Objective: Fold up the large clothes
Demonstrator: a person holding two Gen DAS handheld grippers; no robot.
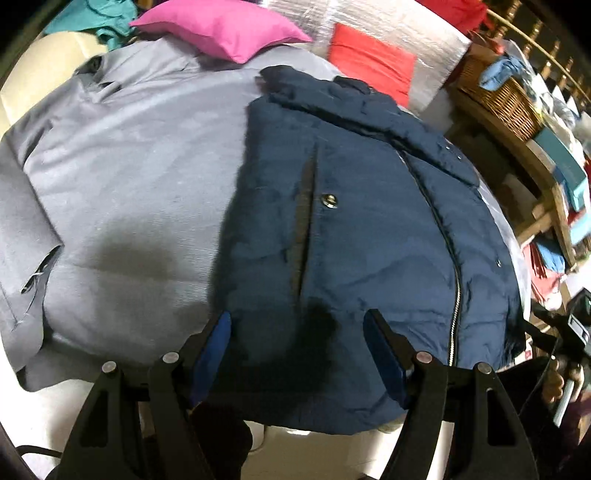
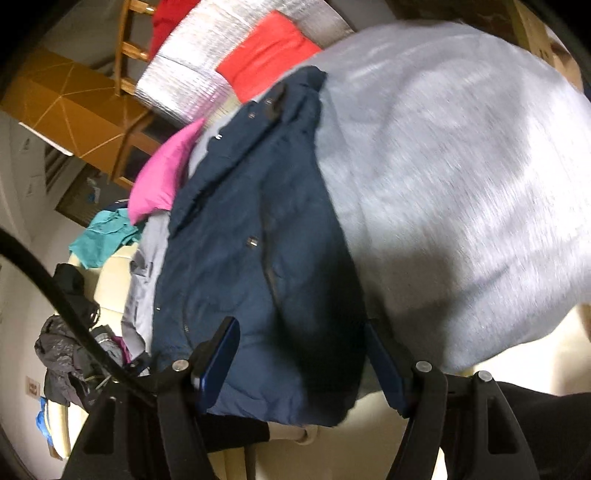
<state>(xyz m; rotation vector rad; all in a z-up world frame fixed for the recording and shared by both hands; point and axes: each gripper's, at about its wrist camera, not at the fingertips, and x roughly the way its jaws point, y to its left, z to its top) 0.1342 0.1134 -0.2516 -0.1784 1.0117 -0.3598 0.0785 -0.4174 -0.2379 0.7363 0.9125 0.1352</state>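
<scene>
A navy padded jacket (image 1: 351, 229) lies folded lengthwise on a grey sheet (image 1: 129, 177), zipper and snap button facing up, collar at the far end. My left gripper (image 1: 297, 321) is open and empty, hovering over the jacket's near hem. In the right wrist view the same jacket (image 2: 236, 258) lies left of centre on the grey sheet (image 2: 461, 184). My right gripper (image 2: 301, 328) is open and empty, just above the jacket's near hem. The right gripper also shows at the right edge of the left wrist view (image 1: 569, 332).
A pink cushion (image 1: 221, 29) and a red cushion (image 1: 373, 70) lie at the far end, with a silver foil mat (image 1: 424, 33). A wicker basket (image 1: 502, 99) on a wooden shelf stands at right. Teal cloth (image 2: 103, 240) and dark clothes (image 2: 70, 350) lie beside the surface.
</scene>
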